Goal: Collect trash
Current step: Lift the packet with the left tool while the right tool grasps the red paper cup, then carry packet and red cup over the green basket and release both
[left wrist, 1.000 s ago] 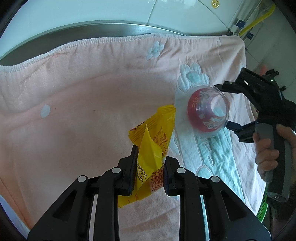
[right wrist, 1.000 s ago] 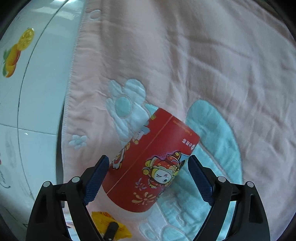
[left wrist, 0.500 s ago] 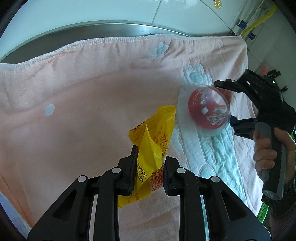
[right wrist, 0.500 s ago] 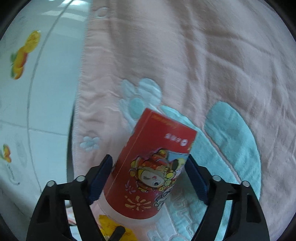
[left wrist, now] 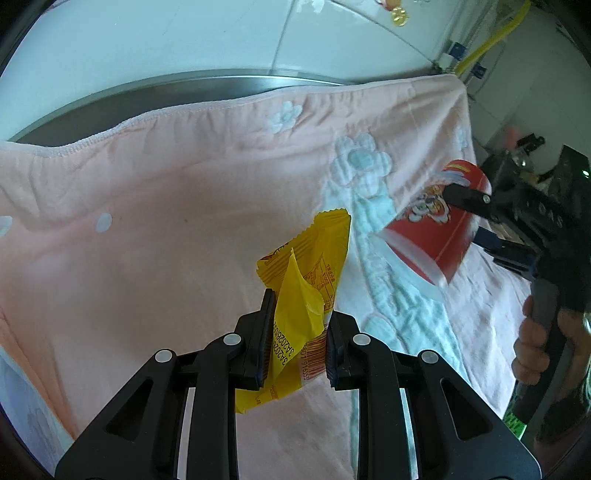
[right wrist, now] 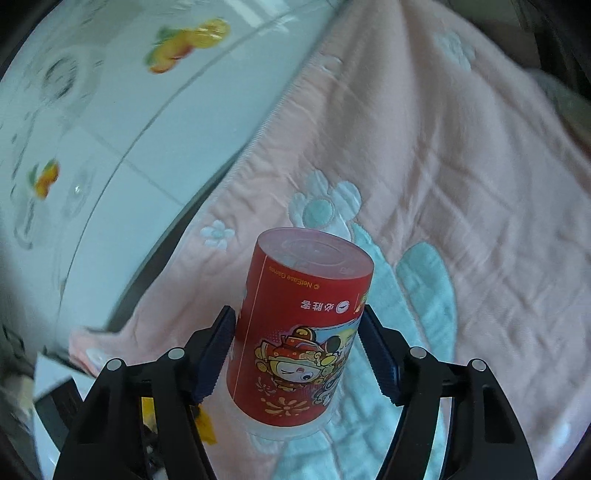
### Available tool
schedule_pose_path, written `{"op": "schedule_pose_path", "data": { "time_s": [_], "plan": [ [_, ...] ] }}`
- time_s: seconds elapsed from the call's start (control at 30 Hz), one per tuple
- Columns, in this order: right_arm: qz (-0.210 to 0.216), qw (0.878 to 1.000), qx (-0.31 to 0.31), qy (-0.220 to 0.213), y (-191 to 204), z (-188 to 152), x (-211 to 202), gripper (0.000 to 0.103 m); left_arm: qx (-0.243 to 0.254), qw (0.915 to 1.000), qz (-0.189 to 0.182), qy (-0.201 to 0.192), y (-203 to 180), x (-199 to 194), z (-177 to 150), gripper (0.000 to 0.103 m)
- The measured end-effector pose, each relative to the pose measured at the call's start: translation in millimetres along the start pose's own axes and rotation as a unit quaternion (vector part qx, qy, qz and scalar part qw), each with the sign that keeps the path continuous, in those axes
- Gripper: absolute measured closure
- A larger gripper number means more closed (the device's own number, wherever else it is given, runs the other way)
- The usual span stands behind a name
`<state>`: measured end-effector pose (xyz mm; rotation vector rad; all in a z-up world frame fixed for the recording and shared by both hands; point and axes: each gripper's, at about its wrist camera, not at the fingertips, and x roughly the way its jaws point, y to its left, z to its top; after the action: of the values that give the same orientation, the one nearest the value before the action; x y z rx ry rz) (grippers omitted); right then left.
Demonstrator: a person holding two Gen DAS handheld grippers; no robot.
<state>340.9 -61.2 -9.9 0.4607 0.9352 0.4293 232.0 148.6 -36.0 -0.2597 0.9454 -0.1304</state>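
Note:
A crumpled yellow snack wrapper (left wrist: 306, 258) stands between the pads of my left gripper (left wrist: 299, 306), which is shut on it above the pink towel (left wrist: 166, 206). To the right, a red cup (left wrist: 436, 236) with cartoon print and a clear lid is held off the towel by my right gripper (left wrist: 476, 221). In the right wrist view the red cup (right wrist: 303, 325) fills the gap of my right gripper (right wrist: 298, 314). Its jaws are closing and both blue pads press on the cup's sides. A bit of the yellow wrapper (right wrist: 207, 424) shows at the lower left.
The pink towel (right wrist: 443, 147) with pale blue flower patches covers the surface. A metal rim (left wrist: 184, 88) and a white tiled wall (left wrist: 184, 33) lie behind it. A person's hand (left wrist: 532, 343) grips the right tool's handle at the right edge.
My right gripper has closed onto the red cup, rolled, and lifted it off the towel. The left gripper has risen slightly with the wrapper still in it.

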Motion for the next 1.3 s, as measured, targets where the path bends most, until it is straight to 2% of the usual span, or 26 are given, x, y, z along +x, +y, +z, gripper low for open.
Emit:
{"op": "schedule_pose_path", "data": {
  "time_s": [0.07,0.1,0.2,0.67,1.03,1.3],
  "plan": [
    [-0.010,1.000,-0.027,-0.008,6,-7,-9,0.038,0.005,1.0000,-0.005,-0.002,-7,-5,-4,0.081],
    [-0.038,0.998,-0.039,-0.019,10,-13,-17,0.038,0.007,0.9999,-0.007,-0.002,-10,-7,-5,0.081],
    [-0.057,0.995,-0.074,-0.031,12,-29,-40,0.038,0.014,0.9998,-0.015,-0.004,-22,-15,-11,0.081],
    [-0.097,0.986,-0.121,-0.068,-5,-95,-129,0.038,0.054,0.9974,-0.047,-0.003,-78,-42,-48,0.081],
    [-0.143,0.978,-0.116,-0.102,-55,-142,-216,0.038,0.105,0.9907,-0.086,0.000,-144,-57,-77,0.081],
    [-0.226,0.960,-0.108,-0.121,-116,-176,-279,0.038,0.155,0.9800,-0.124,0.013,-214,-56,-102,0.081]
  ]
}}
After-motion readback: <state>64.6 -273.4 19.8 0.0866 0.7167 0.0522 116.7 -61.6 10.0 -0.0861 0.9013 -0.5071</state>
